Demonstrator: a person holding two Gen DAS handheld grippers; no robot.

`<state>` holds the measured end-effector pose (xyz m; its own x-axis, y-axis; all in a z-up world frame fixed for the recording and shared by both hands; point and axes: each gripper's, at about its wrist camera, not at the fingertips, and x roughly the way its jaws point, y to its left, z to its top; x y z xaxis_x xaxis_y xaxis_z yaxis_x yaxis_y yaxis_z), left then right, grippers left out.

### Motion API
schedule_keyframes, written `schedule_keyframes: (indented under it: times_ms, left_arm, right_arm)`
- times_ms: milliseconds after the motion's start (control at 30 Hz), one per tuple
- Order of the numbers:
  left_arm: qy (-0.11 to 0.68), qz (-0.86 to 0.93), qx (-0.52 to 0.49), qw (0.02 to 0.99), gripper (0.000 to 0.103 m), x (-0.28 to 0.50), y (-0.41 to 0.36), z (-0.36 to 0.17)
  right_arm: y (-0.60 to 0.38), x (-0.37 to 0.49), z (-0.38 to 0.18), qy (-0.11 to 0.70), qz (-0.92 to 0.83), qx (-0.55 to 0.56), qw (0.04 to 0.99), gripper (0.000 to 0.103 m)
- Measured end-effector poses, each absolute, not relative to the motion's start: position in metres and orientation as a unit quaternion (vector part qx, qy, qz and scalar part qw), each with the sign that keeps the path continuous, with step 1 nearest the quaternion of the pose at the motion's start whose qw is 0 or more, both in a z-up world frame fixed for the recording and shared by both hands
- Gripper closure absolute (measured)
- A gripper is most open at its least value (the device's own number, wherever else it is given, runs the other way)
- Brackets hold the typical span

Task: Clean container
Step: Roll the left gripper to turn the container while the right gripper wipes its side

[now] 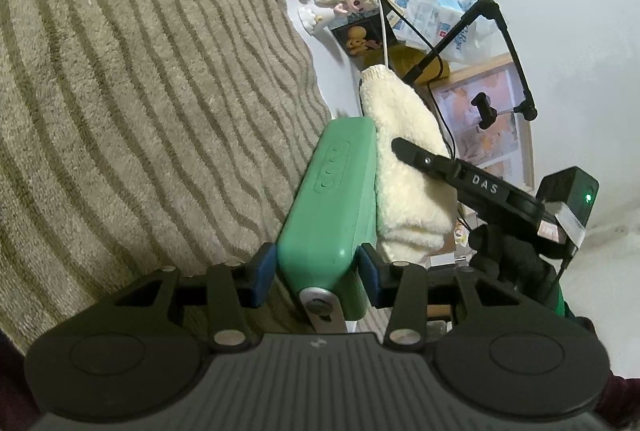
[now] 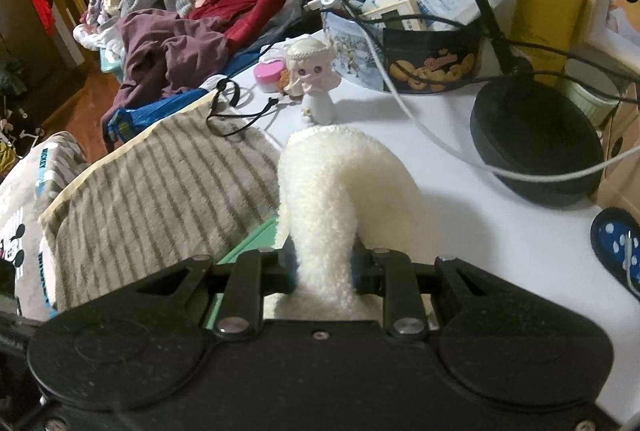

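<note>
The green container (image 1: pixel 332 207) — a long, rounded box with a metal clasp at its near end — sits lengthwise between the fingers of the left gripper (image 1: pixel 318 273). The blue pads (image 1: pixel 264 271) press against both of its long sides near that end, so the fingers pinch it there, and the rest of the box runs away from the gripper. Left of the container lies the striped brown towel (image 1: pixel 140 91). Pressed against the container's right side is the fluffy cream cloth (image 1: pixel 404 183), with the black arm of the right gripper lying across it.

In the right wrist view the right gripper (image 2: pixel 324 267) pinches a bunched fold of that cloth (image 2: pixel 332 191) between its fingers; the cloth arches upward beyond the fingertips. A sliver of the container (image 2: pixel 252 235) shows just left of the cloth, at the towel's edge (image 2: pixel 160 191). Beyond the cloth on the white table (image 2: pixel 460 223) stands a small doll figurine (image 2: pixel 316 79).
</note>
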<state>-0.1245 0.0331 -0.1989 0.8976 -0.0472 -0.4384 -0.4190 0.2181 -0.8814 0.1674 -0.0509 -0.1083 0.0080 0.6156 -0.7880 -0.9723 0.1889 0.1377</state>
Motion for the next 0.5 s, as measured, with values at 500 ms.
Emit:
schedule_keyframes:
  times_ms: [500]
  left_arm:
    - [0.173,0.118,-0.656,0.725,0.059,-0.128,0.037,-0.208]
  right_arm:
    - [-0.074,0.135,-0.11,0.378,0.618,-0.24,0.646,0.081]
